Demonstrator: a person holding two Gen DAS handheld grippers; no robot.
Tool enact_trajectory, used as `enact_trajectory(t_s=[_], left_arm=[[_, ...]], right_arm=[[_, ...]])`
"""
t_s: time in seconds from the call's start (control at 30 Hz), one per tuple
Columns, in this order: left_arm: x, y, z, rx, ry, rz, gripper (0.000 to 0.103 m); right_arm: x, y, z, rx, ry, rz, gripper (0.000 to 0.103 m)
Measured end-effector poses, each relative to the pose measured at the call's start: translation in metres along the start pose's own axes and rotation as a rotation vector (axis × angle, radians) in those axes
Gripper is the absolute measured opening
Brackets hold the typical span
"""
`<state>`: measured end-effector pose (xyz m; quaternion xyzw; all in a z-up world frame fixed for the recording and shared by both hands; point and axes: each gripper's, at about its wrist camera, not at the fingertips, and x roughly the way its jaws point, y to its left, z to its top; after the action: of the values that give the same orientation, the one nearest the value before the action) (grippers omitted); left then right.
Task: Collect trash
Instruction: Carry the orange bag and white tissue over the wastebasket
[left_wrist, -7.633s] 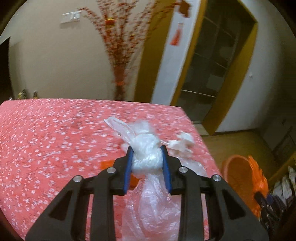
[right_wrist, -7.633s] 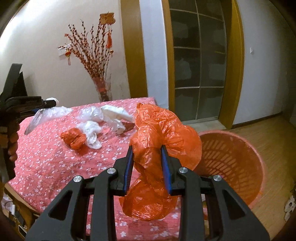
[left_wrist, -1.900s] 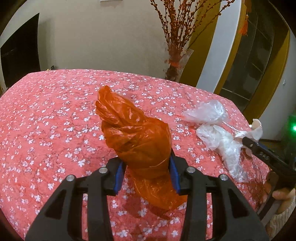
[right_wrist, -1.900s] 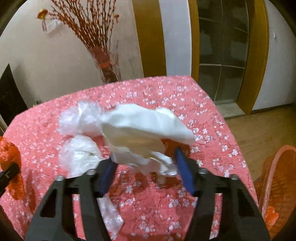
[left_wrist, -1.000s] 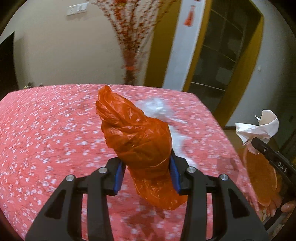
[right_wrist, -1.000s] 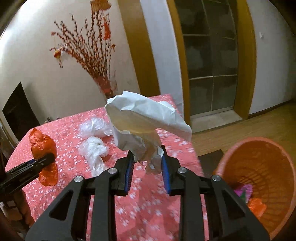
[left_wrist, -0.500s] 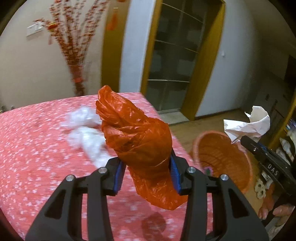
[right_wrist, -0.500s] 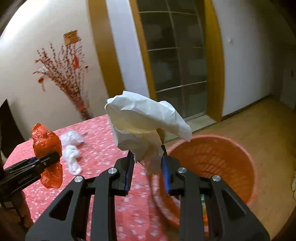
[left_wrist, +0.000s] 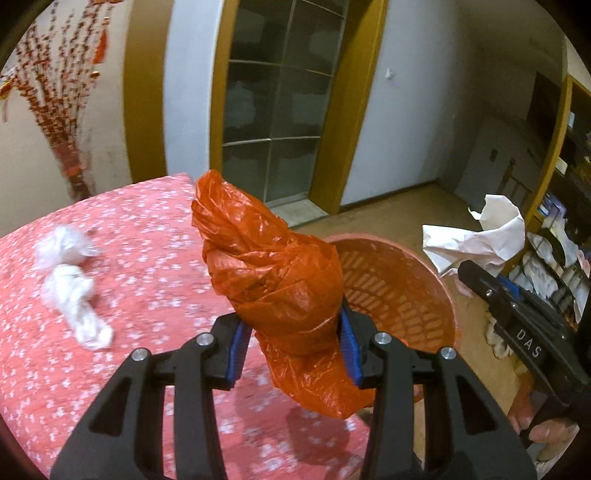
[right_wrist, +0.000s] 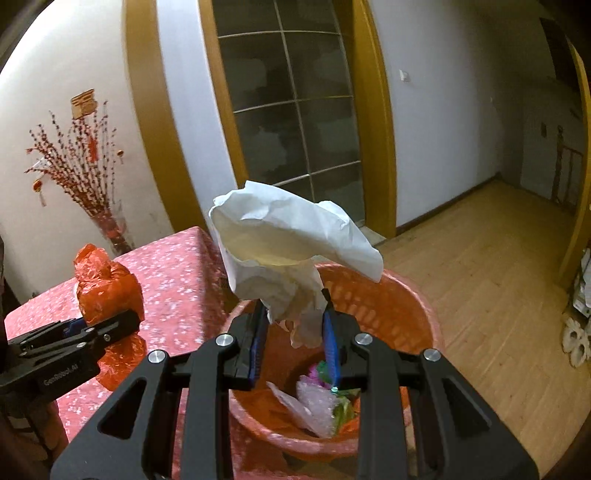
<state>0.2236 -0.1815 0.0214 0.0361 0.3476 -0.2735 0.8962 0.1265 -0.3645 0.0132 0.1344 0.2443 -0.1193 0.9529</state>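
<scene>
My left gripper (left_wrist: 291, 341) is shut on a crumpled orange plastic bag (left_wrist: 269, 273), held above the table's right edge; the bag also shows in the right wrist view (right_wrist: 105, 284). My right gripper (right_wrist: 293, 338) is shut on a crumpled white paper (right_wrist: 288, 254), held over the orange trash basket (right_wrist: 410, 310). The basket (left_wrist: 399, 280) stands on the floor beside the table and holds several pieces of trash (right_wrist: 317, 402). The white paper also shows in the left wrist view (left_wrist: 484, 236).
The table has a red flowered cloth (left_wrist: 147, 236). Two crumpled clear plastic bags (left_wrist: 70, 280) lie on it at the left. A vase of red branches (right_wrist: 107, 218) stands at the table's far side. Wooden floor (right_wrist: 498, 280) and glass doors lie beyond.
Both grippers have swung right, away from the table and toward the basket. The right gripper with the white paper now hangs over the basket's opening. Both grips are unchanged.
</scene>
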Motion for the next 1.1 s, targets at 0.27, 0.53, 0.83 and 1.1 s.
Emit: enact_trajectory(t_s=[0.27, 0.53, 0.83, 1.1], left_arm=[[0.029, -0.031, 0.003, 0.042, 0.033, -0.035, 0.043], [0.050, -0.047, 0.005, 0.067, 0.060, -0.050, 0.043], [0.066, -0.055, 0.009, 0.080, 0.077, -0.066, 0.043], [0.077, -0.060, 0.010, 0.090, 0.092, -0.081, 0.043]], right_arm=[[0.012, -0.017, -0.003, 0.036, 0.023, -0.024, 0.027], [0.017, -0.029, -0.006, 0.057, 0.034, -0.037, 0.027], [0.022, -0.038, -0.005, 0.068, 0.033, -0.042, 0.027], [0.027, -0.041, -0.005, 0.070, 0.042, -0.044, 0.027]])
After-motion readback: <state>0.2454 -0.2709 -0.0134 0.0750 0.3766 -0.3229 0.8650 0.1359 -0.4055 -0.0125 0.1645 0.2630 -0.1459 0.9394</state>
